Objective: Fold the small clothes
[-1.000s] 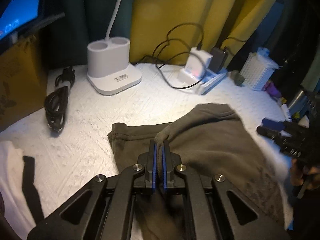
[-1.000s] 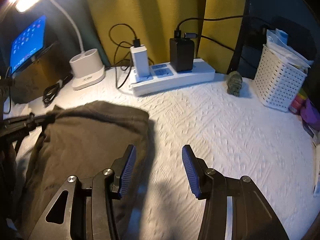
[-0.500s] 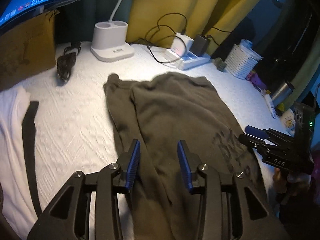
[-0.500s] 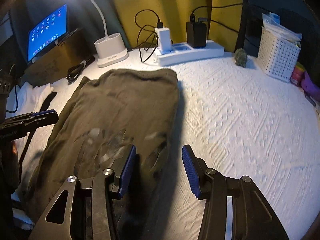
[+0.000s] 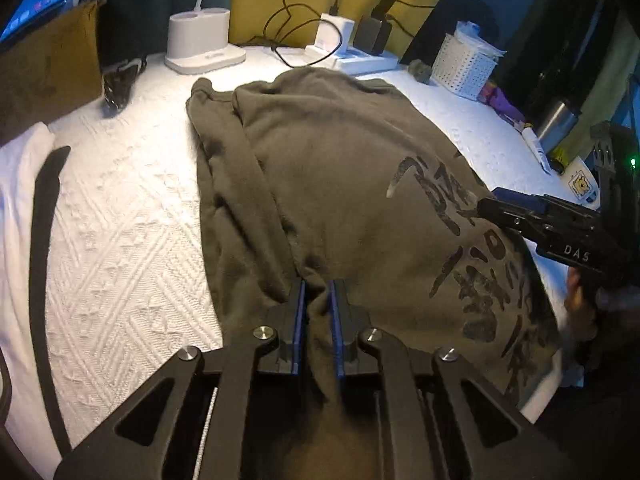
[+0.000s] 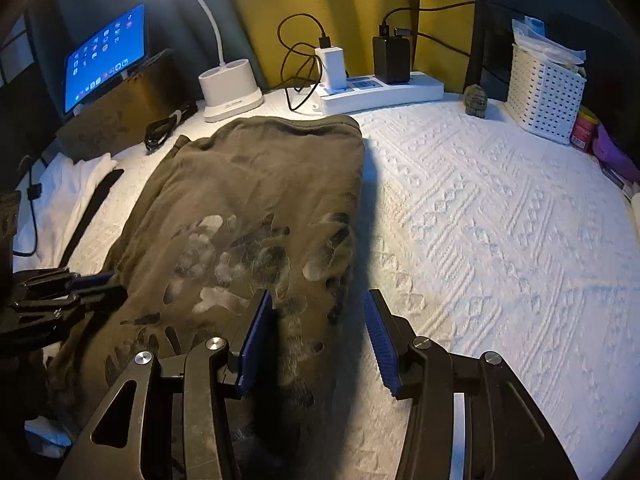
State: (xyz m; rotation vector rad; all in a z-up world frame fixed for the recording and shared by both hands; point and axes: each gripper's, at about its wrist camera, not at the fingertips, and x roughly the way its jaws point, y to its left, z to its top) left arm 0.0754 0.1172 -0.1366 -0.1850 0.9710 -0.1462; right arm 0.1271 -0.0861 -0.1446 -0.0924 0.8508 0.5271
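While the olive garment lies lengthwise on the white bedspread, entries run from largest item to smallest, each placed relative to the garment.

Bedspread [image 6: 500,220]: white, textured; bears the garment; bare to the garment's right in the right wrist view.

Garment [image 5: 340,168]: olive sweatshirt with dark print, laid long, far end near the power strip [image 6: 384,92]. A second ago a raised fold was pinched at its far part; half a second ago it lay spread and released; now its near edge is gathered again. Judgement: one fold is laid, and the next begins from the near end.

Left gripper [image 5: 318,288]: jaws have just been closing; now clamped on a ridge of garment cloth at the near edge, blue pads pressing the fabric from both sides.

Right gripper [image 6: 318,308]: jaws apart, unchanged in width across the second; left pad over the garment's right margin, right pad over bare bedspread; nothing pinched; contact with cloth cannot be told.

Lamp base [image 5: 202,42]: white, beyond the garment's far-left corner.
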